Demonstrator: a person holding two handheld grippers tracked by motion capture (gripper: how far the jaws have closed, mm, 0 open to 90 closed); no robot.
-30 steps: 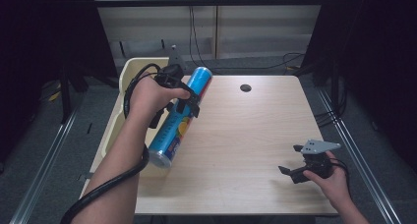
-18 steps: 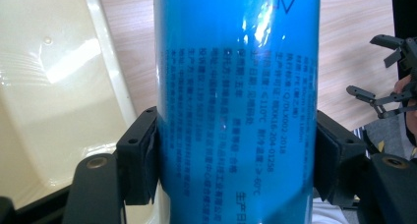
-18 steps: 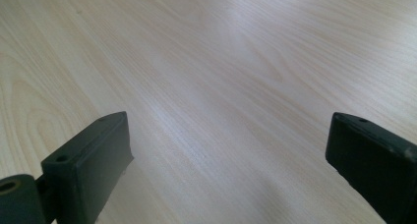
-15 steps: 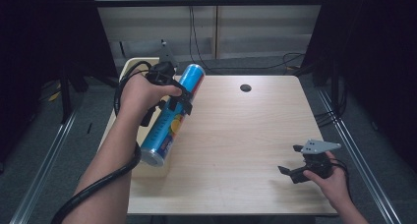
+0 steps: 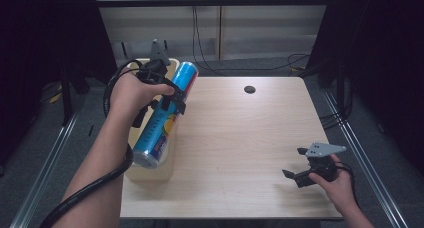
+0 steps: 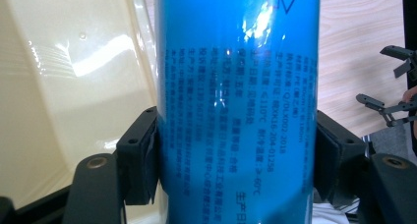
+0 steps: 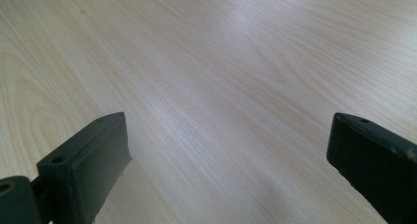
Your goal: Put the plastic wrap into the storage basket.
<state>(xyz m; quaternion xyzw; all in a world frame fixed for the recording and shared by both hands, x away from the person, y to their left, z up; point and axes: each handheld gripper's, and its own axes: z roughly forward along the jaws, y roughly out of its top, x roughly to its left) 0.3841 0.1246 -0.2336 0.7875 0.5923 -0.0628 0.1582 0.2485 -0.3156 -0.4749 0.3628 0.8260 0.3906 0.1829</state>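
Blue cylindrical can, printed with rows of small dark text and a colourful label, sits at the left of the high view, tilted so that its top end points to the upper middle of the frame and its silver base to the lower left. It hangs over a cream plastic bin that stands at the table's left edge. The left gripper is clamped around the can's middle; in the left gripper view both black jaws press against the blue wall on either side. The left hand holds that gripper, with a black cable trailing along the forearm. Light wooden table spreads across the centre, with a small dark round hole near its far edge. At the lower right, the right gripper rests low over the tabletop, jaws spread wide apart with nothing between them, held by the right hand.
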